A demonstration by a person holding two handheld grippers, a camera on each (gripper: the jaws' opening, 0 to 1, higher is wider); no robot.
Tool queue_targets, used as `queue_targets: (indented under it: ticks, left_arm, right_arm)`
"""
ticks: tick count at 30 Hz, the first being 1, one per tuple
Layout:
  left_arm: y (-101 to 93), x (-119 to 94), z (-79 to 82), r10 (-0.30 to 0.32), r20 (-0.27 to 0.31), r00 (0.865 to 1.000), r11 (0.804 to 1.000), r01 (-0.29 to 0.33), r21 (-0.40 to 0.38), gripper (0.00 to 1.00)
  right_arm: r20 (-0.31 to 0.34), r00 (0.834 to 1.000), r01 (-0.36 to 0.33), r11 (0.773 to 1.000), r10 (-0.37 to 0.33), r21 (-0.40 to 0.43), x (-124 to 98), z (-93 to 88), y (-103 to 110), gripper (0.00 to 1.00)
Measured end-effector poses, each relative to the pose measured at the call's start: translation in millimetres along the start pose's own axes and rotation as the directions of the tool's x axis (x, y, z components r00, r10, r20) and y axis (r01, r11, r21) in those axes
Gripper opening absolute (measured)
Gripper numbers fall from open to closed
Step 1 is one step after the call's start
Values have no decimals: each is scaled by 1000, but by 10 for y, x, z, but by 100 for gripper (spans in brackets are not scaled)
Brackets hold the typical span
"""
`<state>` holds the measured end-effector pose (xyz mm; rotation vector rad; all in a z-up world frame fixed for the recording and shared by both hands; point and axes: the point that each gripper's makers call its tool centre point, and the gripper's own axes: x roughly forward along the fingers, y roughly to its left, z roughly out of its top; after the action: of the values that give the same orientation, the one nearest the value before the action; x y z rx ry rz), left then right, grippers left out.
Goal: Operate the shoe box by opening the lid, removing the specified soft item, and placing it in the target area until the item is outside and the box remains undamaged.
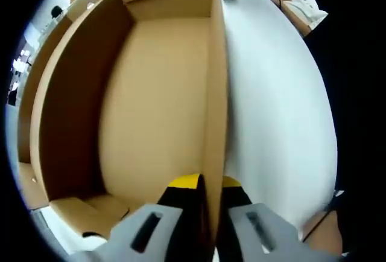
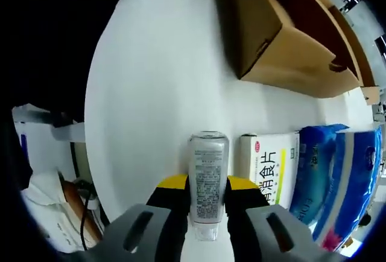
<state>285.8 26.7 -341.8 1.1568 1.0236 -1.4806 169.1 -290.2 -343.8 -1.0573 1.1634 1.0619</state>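
In the left gripper view, the brown cardboard shoe box (image 1: 157, 105) stands open and bare inside. My left gripper (image 1: 202, 192) is shut on its right side wall, one jaw inside the box and one outside. In the right gripper view, my right gripper (image 2: 207, 197) is shut on a soft white tube (image 2: 208, 180) with small print, held over the white table (image 2: 157, 93). The box (image 2: 289, 38) lies at the upper right of that view, apart from the tube.
A white pack with red lettering (image 2: 269, 165) and blue tissue packs (image 2: 338, 177) lie right of the tube. A person's hand on papers (image 1: 298, 2) rests at the table's far edge. A chair and cables (image 2: 54, 195) sit beyond the table's left edge.
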Motion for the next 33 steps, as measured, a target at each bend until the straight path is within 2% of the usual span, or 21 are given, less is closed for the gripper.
queue_targets:
  ticks: [14, 33]
  left_arm:
    - [5, 1, 3, 3, 1, 1000, 1000, -3, 6, 3]
    - [10, 5, 6, 3, 0, 1000, 1000, -3, 3, 3]
  right_arm:
    - [-47, 999, 20, 999, -22, -32, 6, -44, -51, 22]
    - [-25, 999, 35, 999, -36, -34, -78, 27, -76, 21]
